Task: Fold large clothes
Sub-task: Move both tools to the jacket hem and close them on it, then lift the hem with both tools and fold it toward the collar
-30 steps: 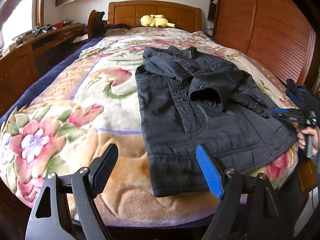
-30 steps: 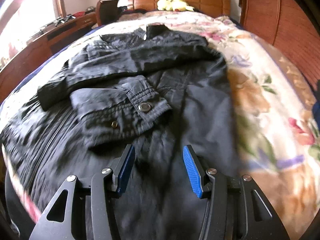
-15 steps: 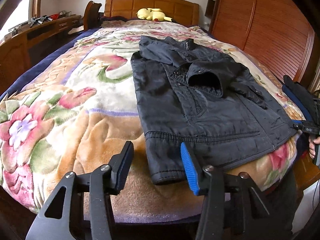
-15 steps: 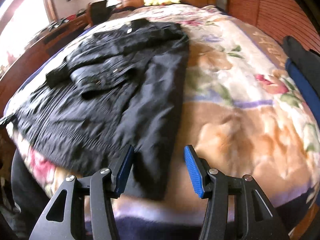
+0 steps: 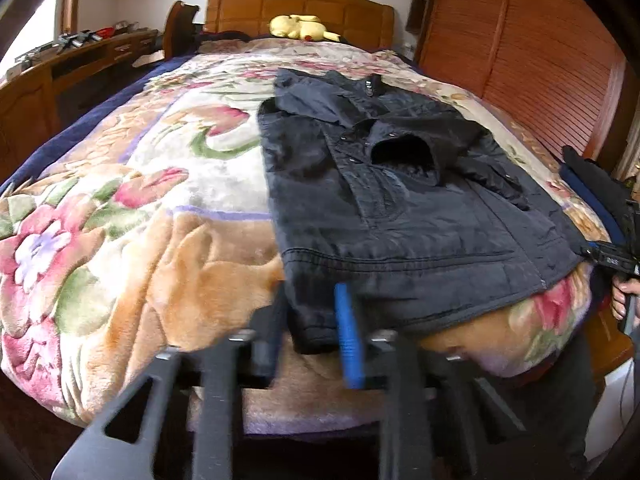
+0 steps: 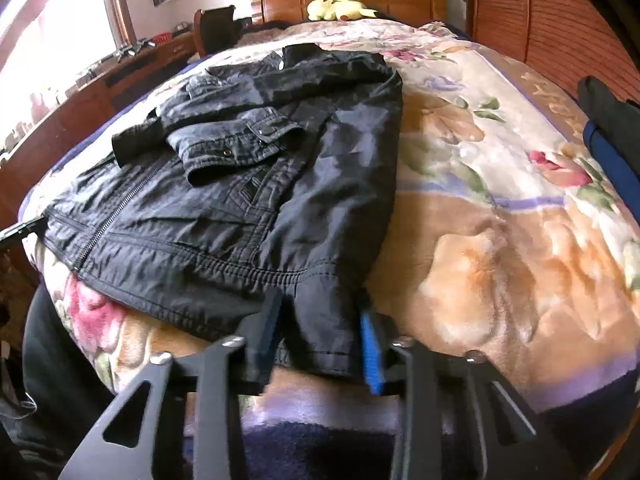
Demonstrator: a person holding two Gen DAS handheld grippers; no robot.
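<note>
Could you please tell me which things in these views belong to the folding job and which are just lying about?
Part of the job:
- black jacket
- left hand-held gripper, at one hem corner
- right hand-held gripper, at the other hem corner
- floral blanket beneath

Just lying about:
- yellow plush toy
- wooden headboard
- desk

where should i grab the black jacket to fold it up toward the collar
Grip the black jacket at its two bottom hem corners, coming from the foot of the bed. The hem lies flat along that edge; left gripper and right gripper already straddle the corners.
</note>
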